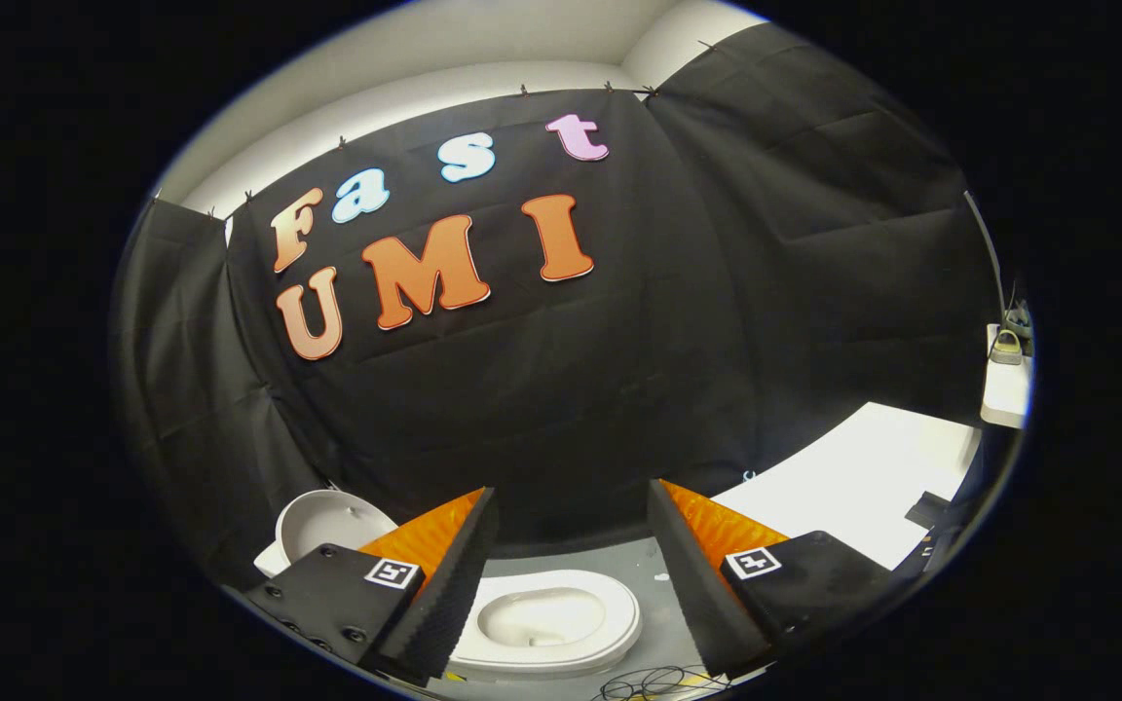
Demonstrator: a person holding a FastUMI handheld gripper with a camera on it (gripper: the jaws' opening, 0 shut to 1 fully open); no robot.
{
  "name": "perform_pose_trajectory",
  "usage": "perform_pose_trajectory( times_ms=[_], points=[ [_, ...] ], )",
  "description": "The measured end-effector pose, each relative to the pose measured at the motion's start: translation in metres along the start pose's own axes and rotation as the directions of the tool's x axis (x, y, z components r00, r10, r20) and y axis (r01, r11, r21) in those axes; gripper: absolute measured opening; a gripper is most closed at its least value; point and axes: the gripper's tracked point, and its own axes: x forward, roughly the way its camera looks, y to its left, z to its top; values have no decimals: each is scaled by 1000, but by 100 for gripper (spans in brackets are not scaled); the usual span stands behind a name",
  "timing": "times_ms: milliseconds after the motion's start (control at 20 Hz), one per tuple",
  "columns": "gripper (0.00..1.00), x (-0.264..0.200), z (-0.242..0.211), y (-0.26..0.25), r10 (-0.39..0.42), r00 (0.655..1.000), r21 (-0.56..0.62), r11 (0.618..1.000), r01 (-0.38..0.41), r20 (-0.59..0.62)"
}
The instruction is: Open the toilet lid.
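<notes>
lid (327, 526): at 10 o'clock from my left finger, up and tilted back, pale underside facing me. Looks already raised, though its base is hidden behind the finger, so I can't see the hinge.
left finger (444, 594): at 8 o'clock of the bowl, touching nothing.
gripper (576, 584): mine, fingers spread wide, nothing held, hanging above the toilet and looking down-forward.
toilet seat and bowl (561, 623): at 6 o'clock, sitting between my two fingers and below them, well apart from both. Seat ring down, bowl opening exposed.
floor (644, 570): grey, around the bowl, 12 o'clock of it runs to the wall.
cables (658, 682): thin loops on the floor at 5 o'clock of the bowl, just by my right finger's lower end.
right finger (692, 594): at 3 o'clock of the bowl, free, no contact.
white table (863, 477): at 2 o'clock from the right finger, beyond it, against the wall.
step: my read is the lift is done. Lid up, tool clear.
next move: if the lid stands on its own, nothing but backing off. If it sags, I'd go to 10 o'clock, put a finger under its edge, and push it back to rest.
risk: lid dropping shut if it isn't past upright. Can't tell from here.
</notes>
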Motion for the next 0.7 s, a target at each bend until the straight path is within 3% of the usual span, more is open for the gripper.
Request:
perform_pose_trajectory(
  times_ms=[700],
  points=[
    [98,1,0,3,5,1000,-7,1000,-5,0]
  ],
)
